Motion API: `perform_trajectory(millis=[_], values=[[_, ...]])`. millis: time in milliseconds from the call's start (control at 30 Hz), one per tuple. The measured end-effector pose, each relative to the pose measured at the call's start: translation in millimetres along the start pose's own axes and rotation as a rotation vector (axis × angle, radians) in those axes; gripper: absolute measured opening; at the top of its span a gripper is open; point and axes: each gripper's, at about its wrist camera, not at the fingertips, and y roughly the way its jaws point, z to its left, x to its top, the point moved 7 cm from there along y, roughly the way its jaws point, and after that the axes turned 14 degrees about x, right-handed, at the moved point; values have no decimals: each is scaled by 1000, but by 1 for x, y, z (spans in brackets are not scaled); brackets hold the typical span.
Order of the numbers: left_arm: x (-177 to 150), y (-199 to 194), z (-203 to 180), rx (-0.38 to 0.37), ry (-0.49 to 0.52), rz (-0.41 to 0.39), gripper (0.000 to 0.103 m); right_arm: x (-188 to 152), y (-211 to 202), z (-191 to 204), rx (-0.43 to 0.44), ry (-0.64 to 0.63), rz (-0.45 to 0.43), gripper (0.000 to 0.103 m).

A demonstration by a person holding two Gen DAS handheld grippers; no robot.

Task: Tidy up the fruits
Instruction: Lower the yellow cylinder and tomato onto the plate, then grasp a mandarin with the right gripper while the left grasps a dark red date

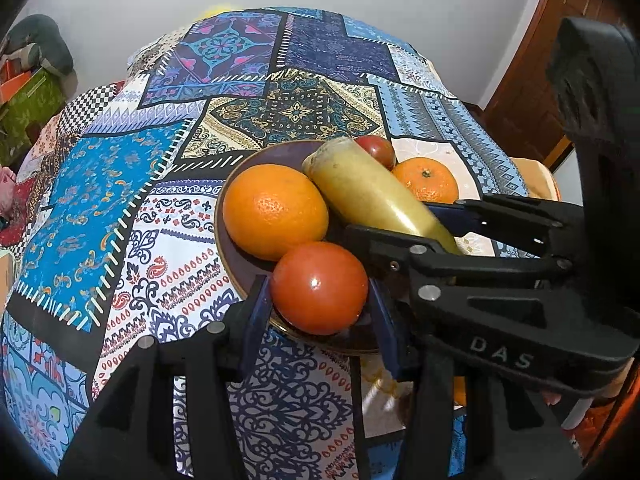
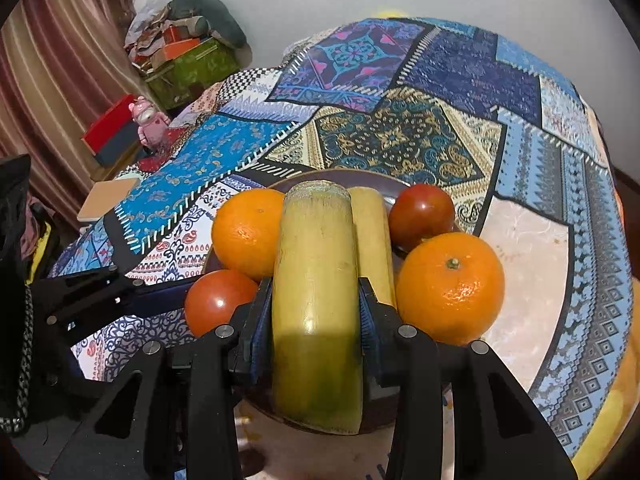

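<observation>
Brown plate holds near tomato and left orange, a yellow-green sugarcane stick lying near-to-far with a second stick beside it, far tomato, right orange at its rim.

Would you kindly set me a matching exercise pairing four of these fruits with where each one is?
Things:
1. near tomato
2. stalk
3. stemmed orange
4. far tomato

Places:
A. gripped by the right tongs
B. between the left tongs
C. at the far side of the plate, ungripped
D. right of the stalk, nearer than the far tomato, ungripped

Pairs: 1-B, 2-A, 3-D, 4-C
</observation>
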Motion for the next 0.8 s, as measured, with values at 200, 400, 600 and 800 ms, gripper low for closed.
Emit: perform_trajectory(millis=[200,400,600,800], values=[[2,2,1,0,-9,8,49,1,-7,5,-9,-31,-12,38],[4,-10,1,19,-3,-21,49,-1,-24,5,-19,-31,-42,39],[7,-39,1,35,16,-71,50,-8,-58,4,-42,-23,-96,40],[2,-68,4,25,3,-96,51,-27,-88,4,-89,-28,-121,46]])
